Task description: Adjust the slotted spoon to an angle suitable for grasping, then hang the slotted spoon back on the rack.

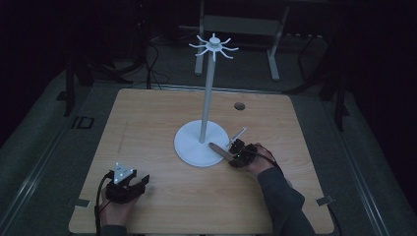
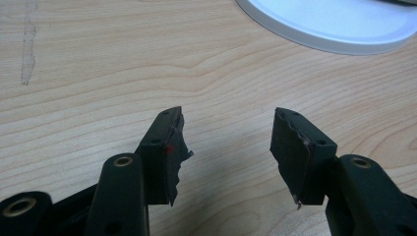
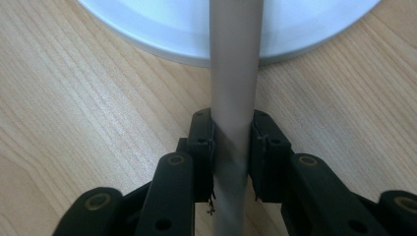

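Near left on the worktop, the left hand-held gripper rests spread, nothing between its jaws. Right of the white stand, the right hand-held gripper pinches a tan flat stick, its far end cut off over the stand's base

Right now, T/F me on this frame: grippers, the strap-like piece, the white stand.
1. The right gripper is shut on a flat taupe strip. True.
2. The left gripper holds the same strip. False: its jaws stand open over bare table, nothing between them.
3. The strip's far end reaches over the round base of the white stand. True.
4. The white stand lies toppled on the table. False: it stands upright, hooks at the top.
5. Several items hang from the hooks. False: the hooks are bare.
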Tool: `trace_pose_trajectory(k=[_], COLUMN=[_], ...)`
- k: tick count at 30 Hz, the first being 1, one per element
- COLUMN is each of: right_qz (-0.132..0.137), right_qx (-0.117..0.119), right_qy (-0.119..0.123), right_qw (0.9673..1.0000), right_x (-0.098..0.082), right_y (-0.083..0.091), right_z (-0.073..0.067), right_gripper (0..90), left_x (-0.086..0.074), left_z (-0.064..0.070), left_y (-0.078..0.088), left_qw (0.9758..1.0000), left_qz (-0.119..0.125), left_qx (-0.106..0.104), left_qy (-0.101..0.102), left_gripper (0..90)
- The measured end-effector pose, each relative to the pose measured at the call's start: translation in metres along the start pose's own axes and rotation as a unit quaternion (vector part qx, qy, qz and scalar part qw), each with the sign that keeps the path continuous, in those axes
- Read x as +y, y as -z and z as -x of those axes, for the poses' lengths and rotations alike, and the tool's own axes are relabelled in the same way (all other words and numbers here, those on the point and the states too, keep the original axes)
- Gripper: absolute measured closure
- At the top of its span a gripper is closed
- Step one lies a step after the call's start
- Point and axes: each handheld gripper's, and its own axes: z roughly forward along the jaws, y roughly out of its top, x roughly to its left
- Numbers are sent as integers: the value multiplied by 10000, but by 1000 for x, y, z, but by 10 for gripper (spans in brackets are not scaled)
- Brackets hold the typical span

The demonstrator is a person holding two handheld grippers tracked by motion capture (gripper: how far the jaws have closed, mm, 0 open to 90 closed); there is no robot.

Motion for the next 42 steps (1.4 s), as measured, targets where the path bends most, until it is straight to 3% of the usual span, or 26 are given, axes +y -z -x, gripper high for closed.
trace_pose_trajectory(k=[19, 26, 42], right_qz=[206, 527, 1061], right_qx=[-110, -170, -214], right_qy=[227, 267, 85], right_qw=[9995, 9981, 9941], right_x=[-4, -10, -19], right_y=[5, 18, 41], right_z=[-8, -11, -8], right_gripper=[742, 742, 742], left_x=[1, 1, 1], left_z=[1, 1, 1], left_y=[-1, -1, 0], left_qw=[10000, 10000, 10000], left_qz=[7, 11, 37], left_qx=[-12, -4, 16], left_qy=[-8, -5, 19], left_gripper=[464, 464, 464])
